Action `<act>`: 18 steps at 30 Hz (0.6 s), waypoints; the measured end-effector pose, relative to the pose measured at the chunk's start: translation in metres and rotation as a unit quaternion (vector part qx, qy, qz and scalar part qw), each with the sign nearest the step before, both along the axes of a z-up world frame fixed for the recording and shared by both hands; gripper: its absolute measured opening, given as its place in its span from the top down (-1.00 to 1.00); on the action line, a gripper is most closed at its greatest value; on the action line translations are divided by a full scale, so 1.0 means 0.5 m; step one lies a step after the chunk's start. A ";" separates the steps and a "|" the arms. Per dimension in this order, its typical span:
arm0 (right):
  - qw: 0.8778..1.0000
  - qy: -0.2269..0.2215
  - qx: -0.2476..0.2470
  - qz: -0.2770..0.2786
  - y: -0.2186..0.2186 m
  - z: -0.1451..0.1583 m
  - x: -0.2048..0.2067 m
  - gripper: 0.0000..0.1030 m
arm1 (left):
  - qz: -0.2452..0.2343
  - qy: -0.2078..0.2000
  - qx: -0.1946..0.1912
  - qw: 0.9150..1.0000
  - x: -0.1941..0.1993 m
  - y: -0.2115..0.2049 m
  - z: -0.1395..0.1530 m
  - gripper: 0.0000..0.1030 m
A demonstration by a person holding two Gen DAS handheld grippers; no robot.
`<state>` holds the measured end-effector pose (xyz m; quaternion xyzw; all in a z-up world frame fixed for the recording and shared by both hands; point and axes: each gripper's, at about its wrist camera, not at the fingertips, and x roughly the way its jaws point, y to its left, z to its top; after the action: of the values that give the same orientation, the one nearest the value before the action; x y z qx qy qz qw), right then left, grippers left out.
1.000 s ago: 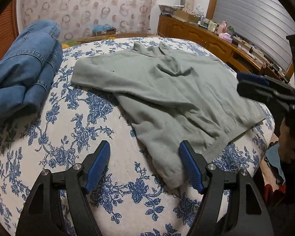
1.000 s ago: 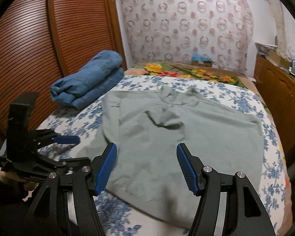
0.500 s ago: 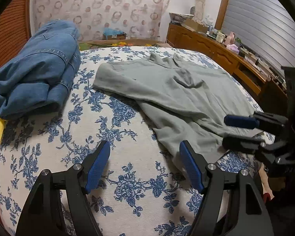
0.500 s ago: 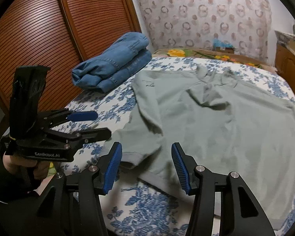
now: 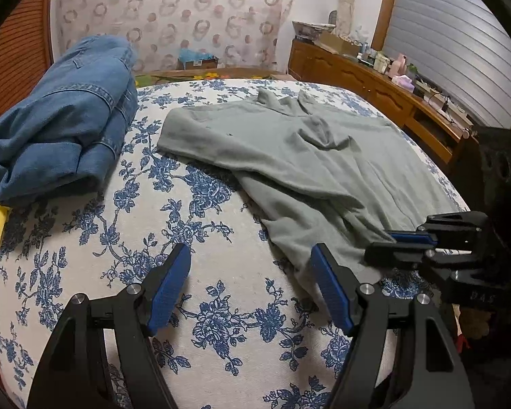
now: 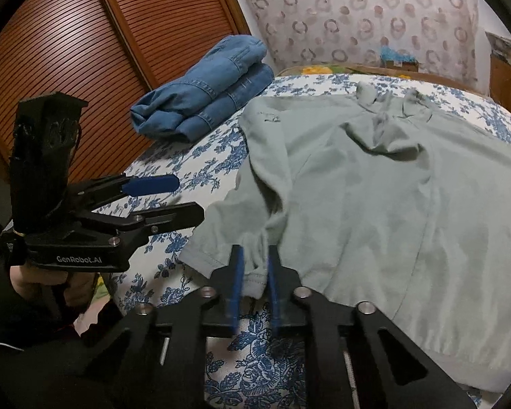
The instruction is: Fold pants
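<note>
- Left wrist view: left gripper (image 5: pixel 250 288) jaws wide open, empty, over bare bed (image 5: pixel 85 238); grey-green garment (image 5: pixel 289 156) starts just beside the right-hand jaw and spreads beyond it.
- Looks soft, light, limp; best pinched at hem edges.
- Right wrist view: right gripper (image 6: pixel 254 288) jaws pinched shut on garment's near cuff; pale, creased, collared, more like a top than pants.

Both grippers: black plastic frames w/ triangular cut-outs, silver screw heads at the finger pivots, blue ribbed pads on the inner finger faces. Left gripper (image 5: pixel 250 293): white "GenRobot.AI" lettering on its side in the right wrist view, a tall black block w/ round holes on top, thin yellowish band round the base. Right gripper (image 6: pixel 254 271): faint letters on its side, same holed block. Person's hand (image 6: pixel 47 281) below the left handle, dark sleeve w/ thin white line.
</note>
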<state>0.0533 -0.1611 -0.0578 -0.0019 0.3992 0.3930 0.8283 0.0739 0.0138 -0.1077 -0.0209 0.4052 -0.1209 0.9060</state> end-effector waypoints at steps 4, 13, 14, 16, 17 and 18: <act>0.999 -0.028 0.004 -0.017 -0.016 0.016 -0.012 0.86 | -0.003 -0.004 0.002 1.000 0.000 -0.007 0.004 -0.43; 0.993 -0.090 0.007 -0.073 -0.110 0.084 -0.035 0.87 | -0.026 -0.027 0.009 0.999 0.016 -0.045 0.040 -0.43; 0.992 -0.094 0.007 -0.079 -0.120 0.090 -0.038 0.87 | -0.030 -0.029 0.010 0.999 0.019 -0.052 0.045 -0.43; 0.991 -0.102 0.007 -0.090 -0.143 0.100 -0.044 0.87 | -0.038 -0.034 0.012 0.999 0.026 -0.065 0.054 -0.43; 0.990 -0.105 0.007 -0.096 -0.152 0.102 -0.048 0.87 | -0.044 -0.036 0.013 0.998 0.030 -0.074 0.058 -0.43; 0.989 -0.109 0.005 -0.102 -0.165 0.106 -0.053 0.87 | -0.046 -0.037 0.012 0.998 0.033 -0.079 0.061 -0.43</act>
<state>0.0269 -0.2436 -0.0046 0.0003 0.3024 0.3058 0.9028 0.0902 -0.0255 -0.0773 0.0137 0.3735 -0.1584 0.9139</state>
